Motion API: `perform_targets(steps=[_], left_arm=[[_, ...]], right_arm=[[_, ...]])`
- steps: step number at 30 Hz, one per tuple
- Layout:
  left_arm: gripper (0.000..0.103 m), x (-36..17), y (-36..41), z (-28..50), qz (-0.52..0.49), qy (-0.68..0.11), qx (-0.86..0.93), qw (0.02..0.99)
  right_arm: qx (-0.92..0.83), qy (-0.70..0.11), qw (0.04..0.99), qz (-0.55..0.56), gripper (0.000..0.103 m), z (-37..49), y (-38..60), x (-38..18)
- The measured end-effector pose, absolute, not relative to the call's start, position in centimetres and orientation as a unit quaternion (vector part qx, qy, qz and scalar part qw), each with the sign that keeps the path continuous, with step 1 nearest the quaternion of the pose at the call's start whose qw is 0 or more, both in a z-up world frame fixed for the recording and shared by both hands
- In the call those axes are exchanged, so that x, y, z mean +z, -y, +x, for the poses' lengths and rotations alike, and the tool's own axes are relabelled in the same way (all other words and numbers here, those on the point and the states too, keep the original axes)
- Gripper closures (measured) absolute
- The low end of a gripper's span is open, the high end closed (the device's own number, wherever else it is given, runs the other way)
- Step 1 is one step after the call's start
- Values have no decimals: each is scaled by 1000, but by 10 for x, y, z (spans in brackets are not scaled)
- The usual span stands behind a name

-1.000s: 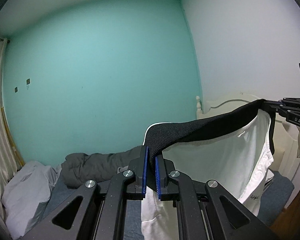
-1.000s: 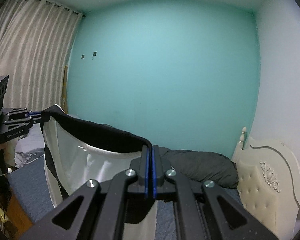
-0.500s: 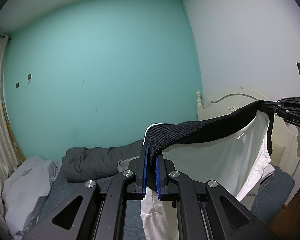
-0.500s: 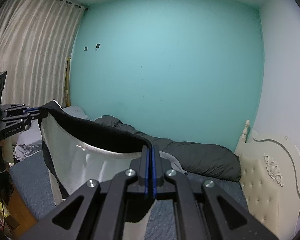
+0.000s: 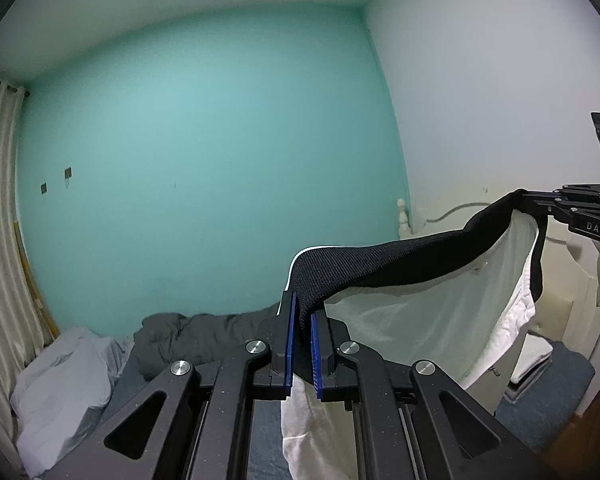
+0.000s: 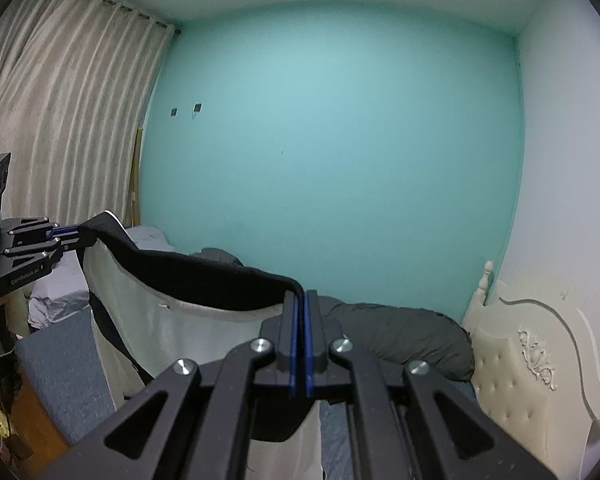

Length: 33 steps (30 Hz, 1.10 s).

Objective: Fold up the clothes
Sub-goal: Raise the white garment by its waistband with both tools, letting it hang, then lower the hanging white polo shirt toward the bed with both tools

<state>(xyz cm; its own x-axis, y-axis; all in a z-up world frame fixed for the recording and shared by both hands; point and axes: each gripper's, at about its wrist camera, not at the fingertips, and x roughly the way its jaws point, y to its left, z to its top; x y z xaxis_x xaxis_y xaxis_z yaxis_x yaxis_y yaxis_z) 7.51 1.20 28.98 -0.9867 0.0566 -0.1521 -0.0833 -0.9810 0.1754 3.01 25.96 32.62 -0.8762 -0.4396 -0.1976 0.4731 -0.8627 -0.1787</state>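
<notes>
A white garment (image 5: 428, 320) with a black ribbed waistband (image 5: 380, 264) hangs in the air, stretched between both grippers above the bed. My left gripper (image 5: 303, 312) is shut on one end of the waistband, blue pads pinching the black knit. My right gripper (image 6: 300, 300) is shut on the other end, and it shows at the right edge of the left wrist view (image 5: 528, 196). In the right wrist view the waistband (image 6: 204, 276) sags from my left gripper (image 6: 74, 234) to the right one, with the white cloth (image 6: 172, 340) hanging below.
A bed with blue-grey sheet (image 6: 60, 364) lies below, bearing a dark grey duvet (image 6: 400, 340) and pale grey bedding (image 5: 60, 376). A cream headboard (image 6: 528, 364) stands at the right, folded clothes (image 5: 534, 360) near it. Beige curtains (image 6: 68, 120) hang left; a turquoise wall is behind.
Both grippers have shifted sideways with the garment; the headboard has slid toward the right of each view. The grip on the waistband has not changed.
</notes>
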Motion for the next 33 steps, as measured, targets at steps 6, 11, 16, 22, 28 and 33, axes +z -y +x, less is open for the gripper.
perform_targets(steps=[6,11,16,22,28,33], left_arm=[[96,307,-18,94,-58,-93,993,40],[96,310,-19,94,-57,-94,993,44],[96,295,-17,76,-86,-89,991,51],[96,245,-5,21,-139,-71,986,57],[96,170,11,-56,-204,-55,976,53],[96,94,14,-108,-258,-53,963,47]], right_arm=[[-963,-101,242,63,101,42,-269,344],[-963,-104,240,60,101,48,-273,352],[-963,-110,232,82,101,37,-271,345],[-957,-108,233,132,101,-15,-262,301],[-947,-115,235,186,101,-85,-244,230],[-934,-131,226,243,101,-151,-224,153]])
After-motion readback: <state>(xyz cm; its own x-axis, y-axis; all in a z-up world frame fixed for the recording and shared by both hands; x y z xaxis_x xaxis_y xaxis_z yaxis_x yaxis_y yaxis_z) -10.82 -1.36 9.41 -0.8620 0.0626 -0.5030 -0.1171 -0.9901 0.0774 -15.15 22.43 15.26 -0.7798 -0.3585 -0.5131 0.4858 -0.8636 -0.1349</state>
